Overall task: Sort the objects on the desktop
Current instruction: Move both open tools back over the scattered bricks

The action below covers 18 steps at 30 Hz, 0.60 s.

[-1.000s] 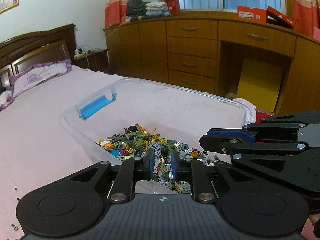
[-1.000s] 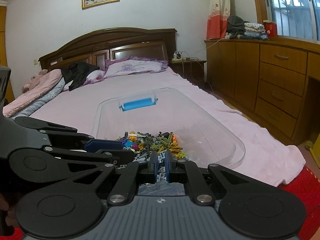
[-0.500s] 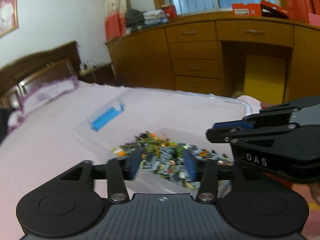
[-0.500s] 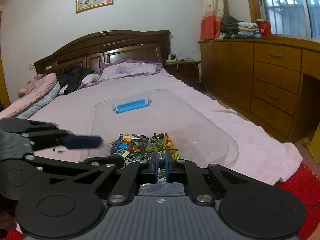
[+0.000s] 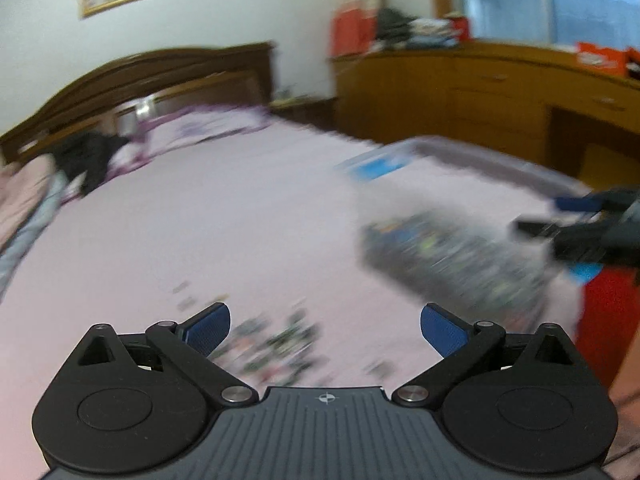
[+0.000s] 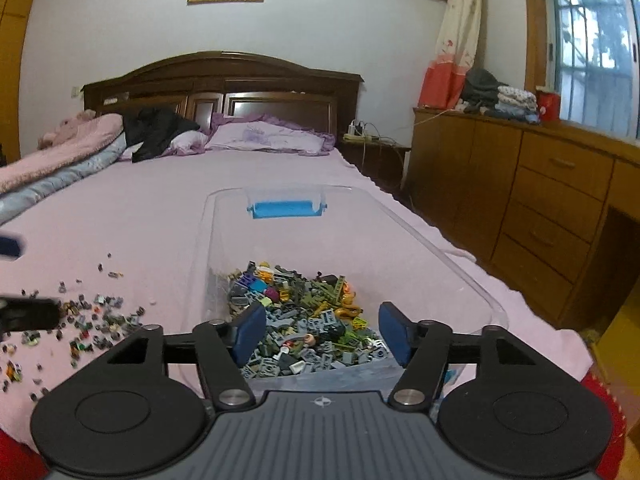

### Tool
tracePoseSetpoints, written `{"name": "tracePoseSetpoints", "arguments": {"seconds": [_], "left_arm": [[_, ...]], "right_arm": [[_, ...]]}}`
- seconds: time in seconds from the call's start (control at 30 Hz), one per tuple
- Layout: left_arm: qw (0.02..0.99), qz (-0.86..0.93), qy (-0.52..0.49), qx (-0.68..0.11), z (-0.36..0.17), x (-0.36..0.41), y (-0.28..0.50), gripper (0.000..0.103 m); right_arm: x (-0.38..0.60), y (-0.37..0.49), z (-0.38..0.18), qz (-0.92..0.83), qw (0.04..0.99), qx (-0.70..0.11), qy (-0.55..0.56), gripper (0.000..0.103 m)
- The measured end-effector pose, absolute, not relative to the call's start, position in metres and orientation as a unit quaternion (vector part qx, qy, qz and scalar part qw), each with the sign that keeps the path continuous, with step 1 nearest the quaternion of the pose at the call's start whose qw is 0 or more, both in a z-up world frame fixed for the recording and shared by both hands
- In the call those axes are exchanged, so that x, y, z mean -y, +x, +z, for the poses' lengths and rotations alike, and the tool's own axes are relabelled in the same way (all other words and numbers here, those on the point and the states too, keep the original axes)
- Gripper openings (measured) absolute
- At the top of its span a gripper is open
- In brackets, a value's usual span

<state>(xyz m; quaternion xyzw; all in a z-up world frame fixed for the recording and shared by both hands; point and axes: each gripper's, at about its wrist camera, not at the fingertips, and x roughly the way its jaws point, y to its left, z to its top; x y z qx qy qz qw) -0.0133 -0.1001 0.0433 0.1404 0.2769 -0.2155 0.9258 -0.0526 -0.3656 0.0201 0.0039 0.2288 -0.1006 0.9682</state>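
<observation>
One clear bin rests on the bed, holding one heap of small bricks. Scattered loose bricks lie left of it. Left claw: wide open, empty. Right claw: wide open, empty.

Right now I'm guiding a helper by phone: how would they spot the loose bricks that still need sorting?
Find the bed with the pink sheet and the clear plastic bin with a blue handle near its foot. The scattered small bricks lie on the sheet just left of that bin. Unlike the heaped pile in the bin, they are spread thin, outside any container.
</observation>
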Motion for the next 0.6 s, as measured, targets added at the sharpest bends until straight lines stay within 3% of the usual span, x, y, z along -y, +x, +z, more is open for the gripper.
{"name": "tracePoseSetpoints", "arguments": {"seconds": [0.3, 0.43, 0.6], "left_arm": [[0.91, -0.115, 0.128, -0.377, 0.003, 0.01, -0.027, 0.103], [0.901, -0.131, 0.141, -0.389, -0.005, 0.015, -0.033, 0.103], [0.888, -0.154, 0.166, -0.402, -0.025, 0.03, -0.037, 0.103]], "right_arm": [[0.354, -0.05, 0.023, -0.113, 0.968, -0.22, 0.03, 0.08], [0.339, -0.061, 0.034, -0.114, 0.974, -0.191, 0.035, 0.081], [0.294, -0.065, 0.033, -0.015, 0.978, -0.209, -0.004, 0.088]]}}
